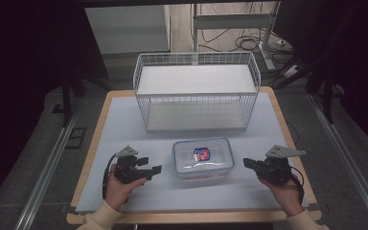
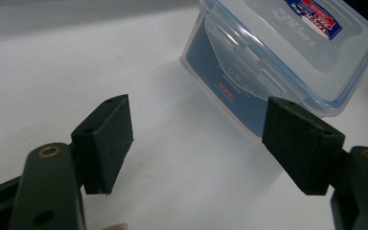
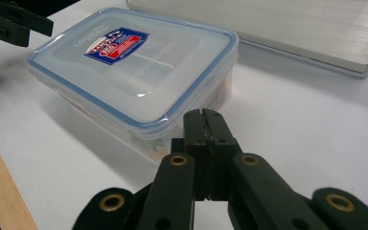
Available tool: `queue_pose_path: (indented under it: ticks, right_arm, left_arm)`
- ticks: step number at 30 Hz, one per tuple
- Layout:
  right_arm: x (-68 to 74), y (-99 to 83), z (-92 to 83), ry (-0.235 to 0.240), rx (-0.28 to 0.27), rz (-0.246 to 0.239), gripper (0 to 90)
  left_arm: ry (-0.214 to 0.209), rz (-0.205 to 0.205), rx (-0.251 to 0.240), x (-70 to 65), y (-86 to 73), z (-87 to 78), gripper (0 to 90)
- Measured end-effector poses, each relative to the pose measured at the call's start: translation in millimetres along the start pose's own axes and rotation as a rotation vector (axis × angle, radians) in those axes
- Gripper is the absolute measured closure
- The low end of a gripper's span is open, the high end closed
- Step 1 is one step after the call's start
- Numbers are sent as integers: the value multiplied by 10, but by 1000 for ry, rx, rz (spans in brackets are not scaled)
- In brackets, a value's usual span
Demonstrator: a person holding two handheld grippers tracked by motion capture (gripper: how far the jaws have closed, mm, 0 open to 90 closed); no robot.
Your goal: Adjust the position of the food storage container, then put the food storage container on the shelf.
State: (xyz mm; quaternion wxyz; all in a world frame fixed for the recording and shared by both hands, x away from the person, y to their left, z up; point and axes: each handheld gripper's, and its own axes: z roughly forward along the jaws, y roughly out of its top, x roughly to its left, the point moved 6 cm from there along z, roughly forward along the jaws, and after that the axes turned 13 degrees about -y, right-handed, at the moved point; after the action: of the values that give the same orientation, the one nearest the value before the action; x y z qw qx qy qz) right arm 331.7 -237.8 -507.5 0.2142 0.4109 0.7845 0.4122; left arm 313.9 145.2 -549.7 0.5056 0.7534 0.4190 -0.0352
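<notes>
high view: lidded plastic container (image 1: 203, 158) sits on the table (image 1: 124, 120), before the wire basket (image 1: 196, 91). left gripper (image 1: 154, 168) jaws apart, empty; right gripper (image 1: 246, 162) jaws together. best to open right, square up, clamp opposite short sides evenly.

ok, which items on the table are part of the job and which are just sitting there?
In the job:
- clear lidded container, between both claws
- left claw, open beside it
- right claw, shut, near it

Just there:
- white wire basket, behind the container
- cables on the floor
</notes>
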Motion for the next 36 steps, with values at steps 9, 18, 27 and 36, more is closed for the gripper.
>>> queue_pose_path:
  ticks: [9, 18, 27, 36]
  right_arm:
    - [57, 66, 67, 54, 14, 74, 149]
    - [-34, 135, 167, 110, 12, 148, 158]
    - [-78, 210, 250, 75, 35, 188, 183]
    - [-89, 274, 341, 60, 39, 204, 194]
  left_arm:
    - [-15, -19, -52, -69, 59, -20, 250]
    - [-61, -106, -65, -113, 129, 76, 208]
    - [-132, -191, -78, -179, 207, 220, 166]
    - [-233, -252, -48, -283, 258, 505, 171]
